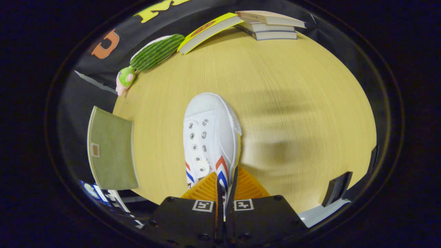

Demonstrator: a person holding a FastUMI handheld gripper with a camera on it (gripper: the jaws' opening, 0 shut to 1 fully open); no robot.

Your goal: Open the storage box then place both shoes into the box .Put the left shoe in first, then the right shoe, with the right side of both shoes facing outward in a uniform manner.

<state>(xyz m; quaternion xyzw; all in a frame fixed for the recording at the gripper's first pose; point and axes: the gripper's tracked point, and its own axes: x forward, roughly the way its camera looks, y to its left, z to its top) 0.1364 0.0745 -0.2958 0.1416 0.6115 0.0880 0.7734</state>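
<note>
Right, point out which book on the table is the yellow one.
The yellow book lies apart, between the striped green plush and the stack of pale books. The jaws, far from it, are shut on the white shoe.

The one view rides on the tongs (224,187) and looks forward along their two fingers, tilted steeply down at the tabletop (293,86). It sits close above a white shoe (210,137) just ahead of the fingers. Its wide fisheye reaches the stacked books (270,26) at the far edge; the height above the tabletop is probably small, though blur hinders judging.
</note>
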